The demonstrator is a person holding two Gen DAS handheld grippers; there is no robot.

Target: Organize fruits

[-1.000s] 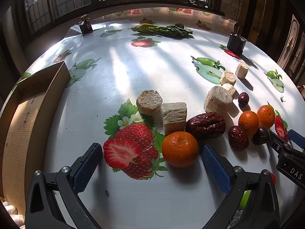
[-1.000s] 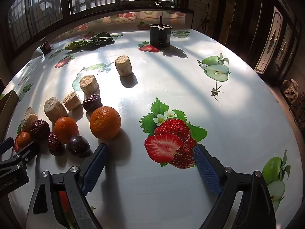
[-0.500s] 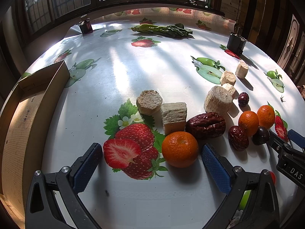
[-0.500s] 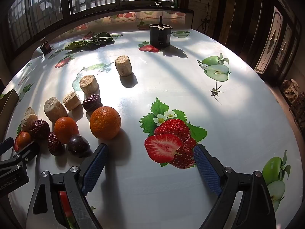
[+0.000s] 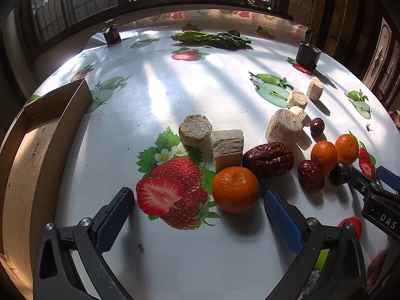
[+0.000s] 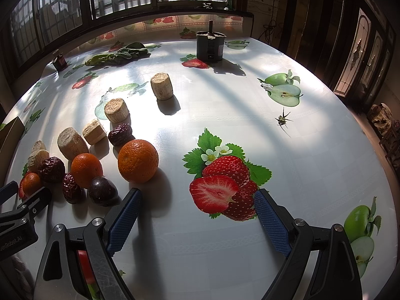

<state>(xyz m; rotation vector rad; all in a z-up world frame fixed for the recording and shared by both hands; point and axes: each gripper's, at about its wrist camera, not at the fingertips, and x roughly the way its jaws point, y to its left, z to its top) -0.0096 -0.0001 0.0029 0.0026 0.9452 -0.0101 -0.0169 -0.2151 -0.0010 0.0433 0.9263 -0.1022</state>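
Observation:
On the fruit-print tablecloth lies a loose cluster of fruit. In the left wrist view a mandarin (image 5: 235, 189) sits just ahead of my open left gripper (image 5: 197, 210), nearer its right finger. Behind it lie a large red date (image 5: 268, 159), a smaller date (image 5: 310, 175), two more mandarins (image 5: 323, 156) and a dark plum (image 5: 340, 173). Several pale sugarcane chunks (image 5: 227, 145) stand among them. My right gripper (image 6: 197, 212) is open over a printed strawberry, with a big orange (image 6: 138, 161) and the plum (image 6: 103, 191) ahead to its left.
A cardboard box (image 5: 32, 155) stands open along the left table edge. Leafy greens (image 5: 212, 38), a small dark jar (image 5: 111, 34) and a black device (image 6: 209, 46) sit at the far side. The table's right half (image 6: 312, 150) holds only printed fruit and a small insect (image 6: 282, 120).

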